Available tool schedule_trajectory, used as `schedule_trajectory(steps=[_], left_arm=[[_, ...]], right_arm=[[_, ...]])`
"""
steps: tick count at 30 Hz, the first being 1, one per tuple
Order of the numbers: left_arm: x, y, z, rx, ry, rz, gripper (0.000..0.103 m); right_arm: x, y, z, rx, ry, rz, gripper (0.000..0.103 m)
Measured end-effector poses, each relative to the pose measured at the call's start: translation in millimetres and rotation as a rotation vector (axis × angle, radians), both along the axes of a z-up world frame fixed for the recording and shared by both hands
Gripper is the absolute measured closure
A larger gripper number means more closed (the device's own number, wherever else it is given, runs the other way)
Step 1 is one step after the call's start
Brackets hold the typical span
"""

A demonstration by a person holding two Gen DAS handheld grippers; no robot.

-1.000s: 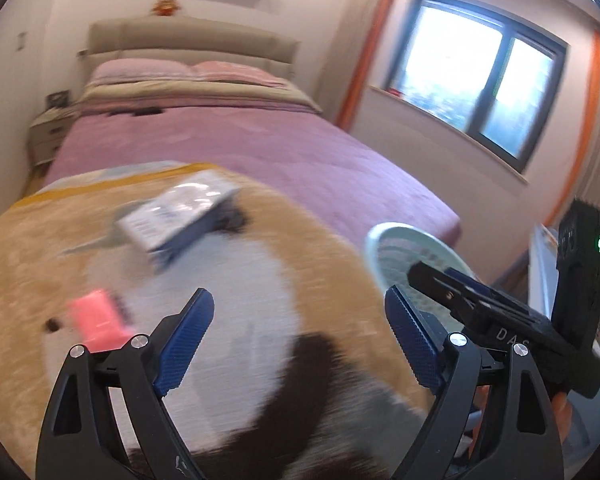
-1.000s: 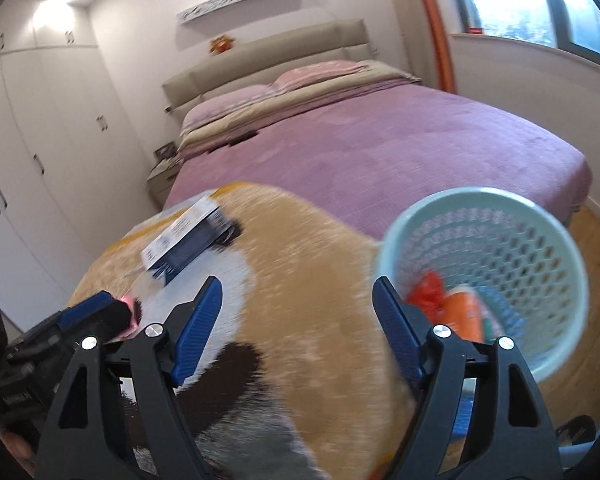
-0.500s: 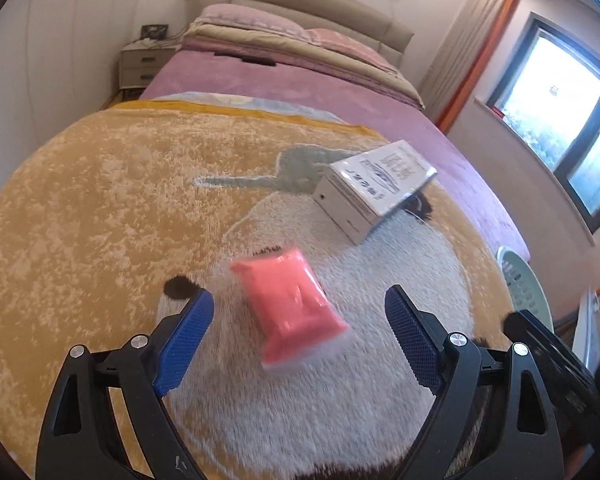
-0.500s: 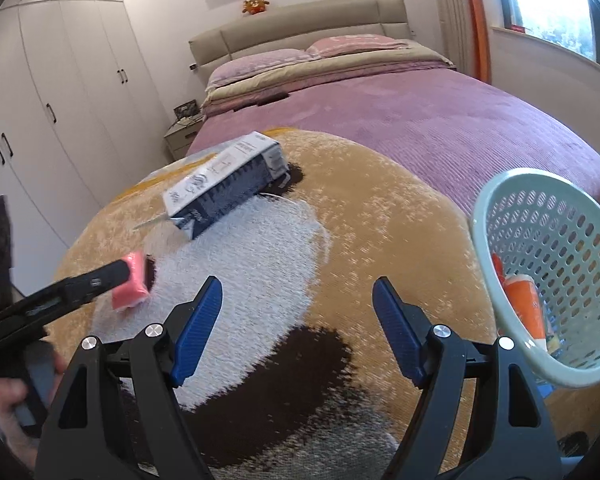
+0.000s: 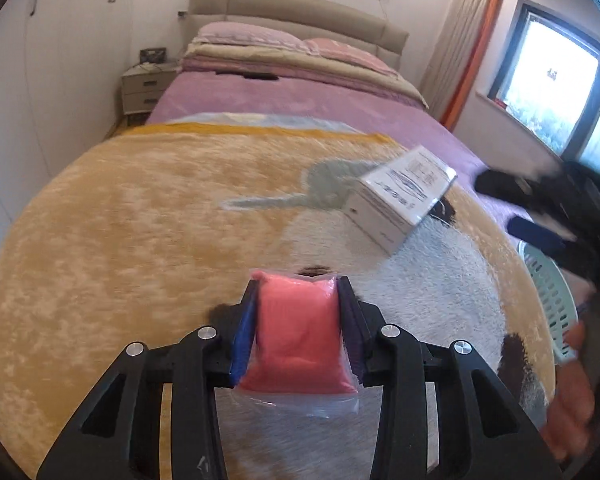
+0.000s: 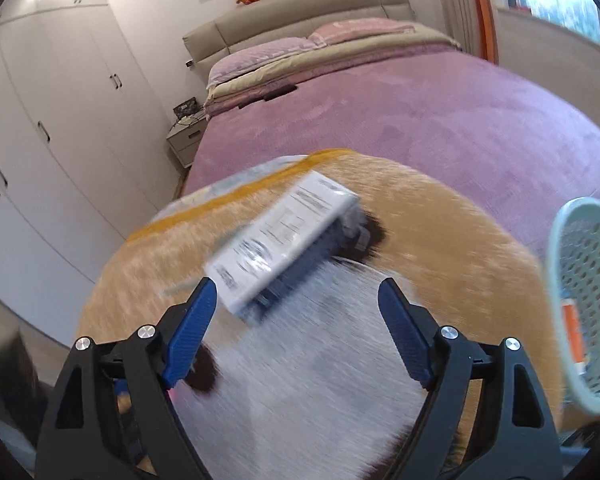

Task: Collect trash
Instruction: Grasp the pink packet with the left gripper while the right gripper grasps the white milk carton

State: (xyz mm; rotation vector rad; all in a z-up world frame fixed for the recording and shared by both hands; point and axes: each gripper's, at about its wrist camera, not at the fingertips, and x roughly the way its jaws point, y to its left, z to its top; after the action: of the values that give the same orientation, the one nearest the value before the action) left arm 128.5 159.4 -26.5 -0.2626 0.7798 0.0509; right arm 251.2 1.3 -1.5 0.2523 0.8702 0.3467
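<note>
Bed (image 6: 440, 120): we see nothing on the purple cover that reads as trash; the remaining pieces lie on the plush blanket (image 5: 140, 240) spread over its foot.
Basket (image 6: 588, 288): the pale green mesh bin hangs at the blanket's right edge; we make out at least one orange-and-white item already inside, so part of the collecting looks done.
Box (image 6: 288, 236): the white and dark blue carton lies flat on the blanket, not yet picked up; we judge it the main piece left.
Right gripper (image 6: 296, 328): we have its fingers spread and still widening, nothing between them, the box just ahead of the tips.
Left gripper (image 5: 298, 332): we are closing its fingers on the pink packet, both blue pads against its sides.
Pink packet (image 5: 296, 340): in clear wrap, between the left fingers, low over the blanket; it is not yet in the basket.
</note>
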Motion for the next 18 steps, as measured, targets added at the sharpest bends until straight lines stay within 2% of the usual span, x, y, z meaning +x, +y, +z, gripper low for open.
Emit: schedule_trajectory(steps=[3, 5, 8, 11, 16, 18], left_arm=[[-11.5, 10.6, -3.8, 0.038, -0.007, 0.026, 0.066], [-16.2, 19.8, -4.8, -0.006, -0.028, 0.028, 0.066], [-25.9, 23.5, 2.8, -0.041, -0.106, 0.018, 0.066], [-25.6, 17.5, 2.7, -0.021, -0.109, 0.004, 0.066], [-29.1, 11.0, 6.4, 0.007, -0.138, 0.013, 0.065], [-29.2, 13.5, 6.1, -0.010, -0.138, 0.015, 0.066]], right_arm=[[19.8, 23.9, -8.3, 0.012, 0.050, -0.052, 0.019], [30.9, 35.7, -17.5, 0.018, 0.084, -0.092, 0.019], [44.8, 52.1, -30.0, -0.052, 0.115, -0.173, 0.019], [56.9, 64.6, -46.0, -0.075, 0.172, -0.204, 0.019], [52.2, 75.9, -48.8, -0.155, 0.136, -0.170, 0.018], [45.3, 73.4, -47.3, -0.155, 0.127, -0.113, 0.026]])
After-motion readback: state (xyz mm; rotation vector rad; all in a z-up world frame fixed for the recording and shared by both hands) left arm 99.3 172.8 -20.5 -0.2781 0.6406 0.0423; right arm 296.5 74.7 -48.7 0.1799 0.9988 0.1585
